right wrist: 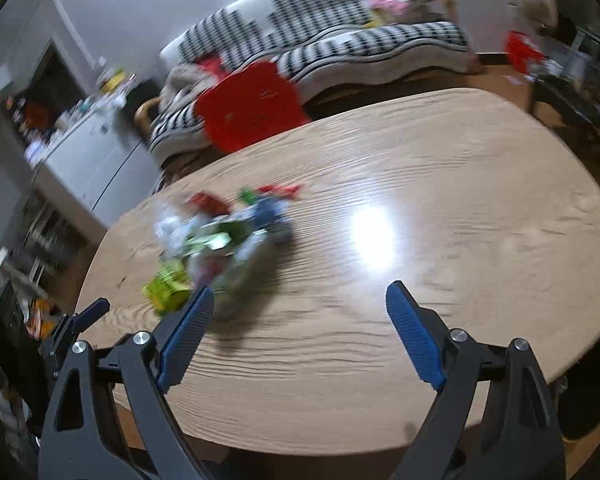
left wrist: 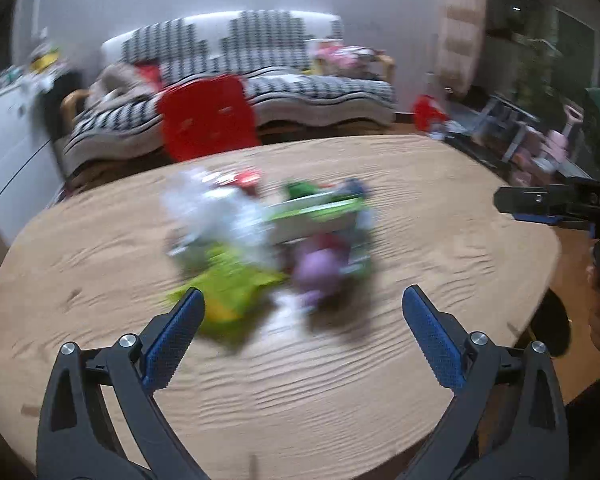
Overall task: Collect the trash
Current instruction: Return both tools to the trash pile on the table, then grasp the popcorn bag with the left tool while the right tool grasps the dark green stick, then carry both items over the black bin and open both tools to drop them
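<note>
A blurred pile of trash (left wrist: pixel 268 236) lies on the oval wooden table (left wrist: pixel 440 208): white crumpled plastic, green and yellow wrappers, a purple lump, red scraps. My left gripper (left wrist: pixel 303 300) is open and empty, just short of the pile. In the right wrist view the pile (right wrist: pixel 220 240) lies left of centre on the table (right wrist: pixel 440 184). My right gripper (right wrist: pixel 300 296) is open and empty, with the pile beside its left finger (right wrist: pixel 188 332). The right gripper also shows at the right edge of the left wrist view (left wrist: pixel 516 204).
A red plastic chair (left wrist: pixel 208 116) stands at the table's far edge, with a black-and-white patterned sofa (left wrist: pixel 280 80) behind it. A white cabinet (left wrist: pixel 8 140) is at the left. Shelves and clutter (left wrist: pixel 532 136) are at the right.
</note>
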